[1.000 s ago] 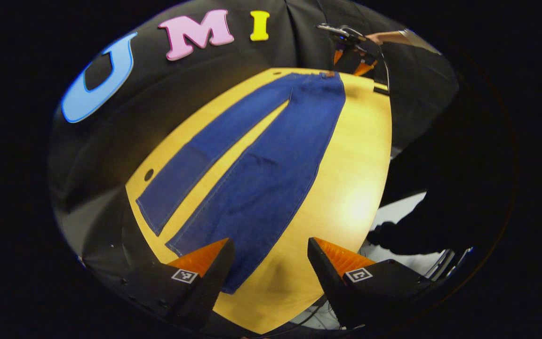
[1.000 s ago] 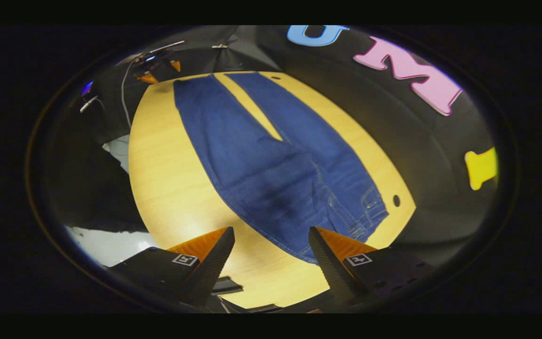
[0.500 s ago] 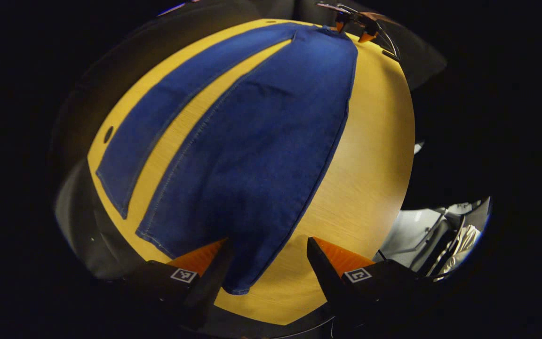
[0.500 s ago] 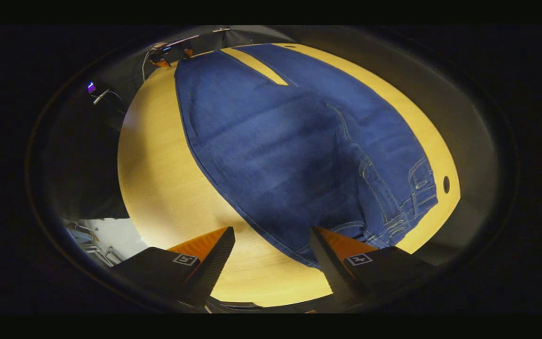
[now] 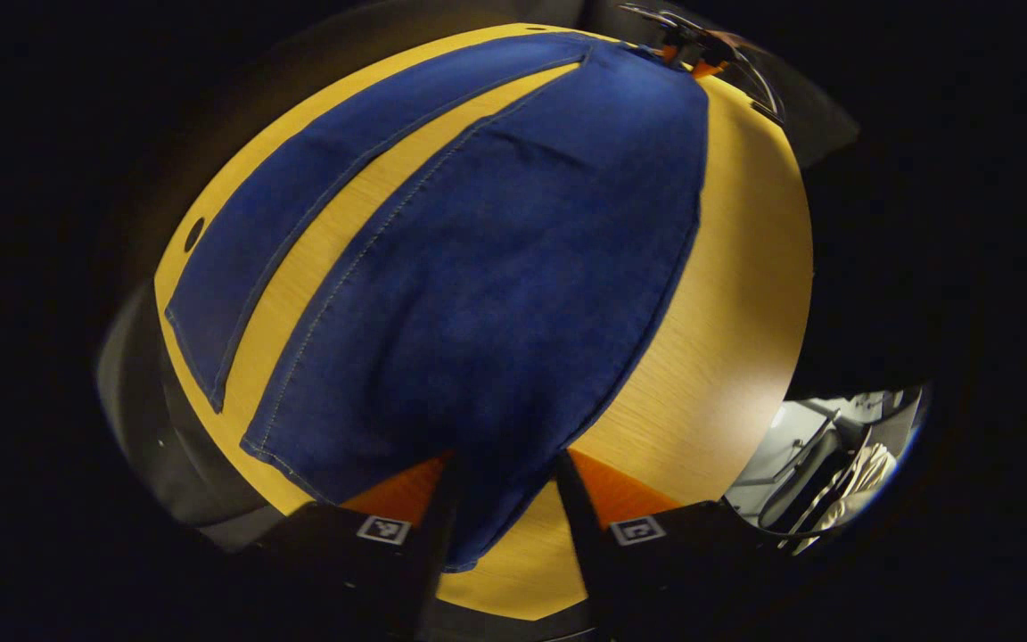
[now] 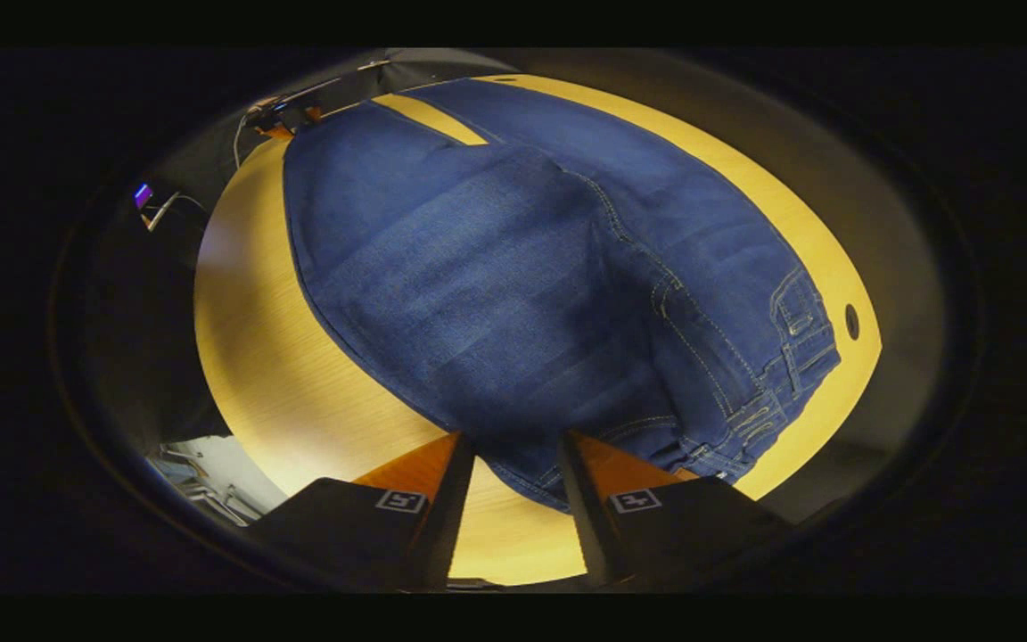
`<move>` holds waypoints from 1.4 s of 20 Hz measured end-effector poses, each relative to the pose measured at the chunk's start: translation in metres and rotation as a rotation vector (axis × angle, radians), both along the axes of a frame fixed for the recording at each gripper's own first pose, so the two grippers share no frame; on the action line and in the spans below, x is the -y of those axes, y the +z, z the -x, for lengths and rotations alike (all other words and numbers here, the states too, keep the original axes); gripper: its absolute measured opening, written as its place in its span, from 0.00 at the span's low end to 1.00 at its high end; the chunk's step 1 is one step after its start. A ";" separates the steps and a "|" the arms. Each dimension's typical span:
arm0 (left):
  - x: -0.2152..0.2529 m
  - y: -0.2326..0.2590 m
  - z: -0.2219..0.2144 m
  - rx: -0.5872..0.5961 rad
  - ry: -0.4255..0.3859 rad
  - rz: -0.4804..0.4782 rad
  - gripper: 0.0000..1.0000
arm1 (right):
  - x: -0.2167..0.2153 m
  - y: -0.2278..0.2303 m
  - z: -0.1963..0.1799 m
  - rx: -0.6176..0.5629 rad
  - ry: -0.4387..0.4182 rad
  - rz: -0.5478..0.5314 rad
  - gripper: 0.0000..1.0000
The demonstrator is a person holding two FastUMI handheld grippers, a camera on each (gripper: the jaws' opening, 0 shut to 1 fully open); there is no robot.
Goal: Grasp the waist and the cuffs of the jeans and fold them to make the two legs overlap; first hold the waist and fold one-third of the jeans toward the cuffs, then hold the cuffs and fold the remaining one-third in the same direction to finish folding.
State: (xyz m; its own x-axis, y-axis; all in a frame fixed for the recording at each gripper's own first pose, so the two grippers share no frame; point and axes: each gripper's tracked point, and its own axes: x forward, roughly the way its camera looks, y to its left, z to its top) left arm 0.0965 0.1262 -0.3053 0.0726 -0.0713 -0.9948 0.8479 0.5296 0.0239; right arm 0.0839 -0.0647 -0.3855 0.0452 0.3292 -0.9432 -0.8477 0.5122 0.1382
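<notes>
the jeans (image 5: pixel 496 267) lie flat on the wooden table (image 5: pixel 727 294), legs spread in a narrow v so a strip of bare wood shows between them. in the left gripper view the left gripper (image 5: pixel 500 499) is low at the cuff of the nearer leg, its two fingers set close on either side of the cuff's corner, with denim bunched between them; whether both fingers actually press the cloth cannot be told. the far leg (image 5: pixel 299 214) lies apart to the left, beside a small dark hole (image 5: pixel 193 234) in the tabletop. at the far end of the jeans the other gripper (image 5: pixel 687 49) shows at the waist.

in the right gripper view the right gripper (image 6: pixel 513 499) sits at the waist (image 6: pixel 745 392) edge of the jeans (image 6: pixel 513 285), fingers narrowed around the near corner of the waistband, cloth between them; a firm grip cannot be confirmed. belt loops and seams run off to the right, near another hole (image 6: pixel 851 321) in the table (image 6: pixel 255 339).
</notes>
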 end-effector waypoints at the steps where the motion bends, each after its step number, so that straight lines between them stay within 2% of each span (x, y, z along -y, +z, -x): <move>1: 0.003 0.003 -0.005 0.038 0.007 0.005 0.51 | 0.000 -0.001 -0.003 0.005 -0.012 0.000 0.57; 4: 0.006 -0.004 -0.025 0.177 0.036 -0.027 0.06 | 0.001 -0.001 -0.012 0.029 -0.100 -0.022 0.07; 5: 0.005 -0.004 -0.031 0.211 0.063 -0.044 0.06 | 0.000 0.000 -0.013 0.030 -0.129 -0.033 0.07; 6: 0.001 -0.004 -0.036 0.234 0.102 -0.066 0.06 | -0.001 0.003 -0.017 0.045 -0.158 -0.045 0.18; 7: 0.000 -0.005 -0.040 0.260 0.133 -0.088 0.06 | -0.005 0.001 -0.017 0.050 -0.186 -0.050 0.12; 8: -0.001 -0.004 -0.043 0.275 0.144 -0.104 0.06 | -0.002 0.003 -0.016 0.060 -0.204 -0.049 0.00; 9: -0.001 -0.001 -0.043 0.286 0.150 -0.111 0.06 | -0.001 0.003 -0.016 0.073 -0.214 -0.041 0.05; 10: 0.000 0.001 -0.042 0.275 0.161 -0.109 0.06 | -0.002 0.002 -0.014 0.076 -0.234 -0.031 0.05; 11: 0.001 0.003 -0.040 0.258 0.181 -0.093 0.06 | -0.001 0.005 -0.014 0.090 -0.258 -0.023 0.00; 14: 0.009 0.026 -0.051 0.231 0.275 0.025 0.06 | -0.001 0.023 -0.017 0.149 -0.313 -0.025 0.10; 15: 0.008 0.035 -0.057 0.228 0.306 0.063 0.06 | -0.002 0.036 -0.020 0.175 -0.339 -0.040 0.05; 17: 0.000 0.049 -0.069 0.244 0.342 0.103 0.06 | -0.001 0.061 -0.030 0.222 -0.401 -0.086 0.08; 18: 0.001 0.056 -0.074 0.254 0.343 0.115 0.06 | 0.002 0.073 -0.040 0.250 -0.431 -0.106 0.10; 19: 0.004 0.066 -0.075 0.265 0.352 0.132 0.06 | 0.005 0.086 -0.048 0.273 -0.468 -0.128 0.00; 21: 0.007 0.086 -0.091 0.287 0.391 0.178 0.06 | 0.008 0.114 -0.068 0.331 -0.529 -0.169 0.00; 22: 0.010 0.096 -0.105 0.306 0.431 0.219 0.06 | 0.013 0.125 -0.083 0.362 -0.551 -0.180 0.05; 24: 0.024 0.118 -0.148 0.352 0.540 0.318 0.06 | 0.021 0.139 -0.113 0.417 -0.590 -0.198 0.05; 25: 0.025 0.125 -0.167 0.371 0.587 0.345 0.06 | 0.025 0.142 -0.132 0.431 -0.614 -0.208 0.00; 26: 0.016 0.125 -0.184 0.385 0.624 0.348 0.05 | 0.026 0.143 -0.148 0.439 -0.635 -0.218 0.05; 27: 0.014 0.125 -0.200 0.393 0.659 0.343 0.06 | 0.027 0.142 -0.166 0.453 -0.653 -0.224 0.05; 28: 0.015 0.119 -0.214 0.391 0.703 0.344 0.06 | 0.027 0.140 -0.182 0.464 -0.668 -0.221 0.00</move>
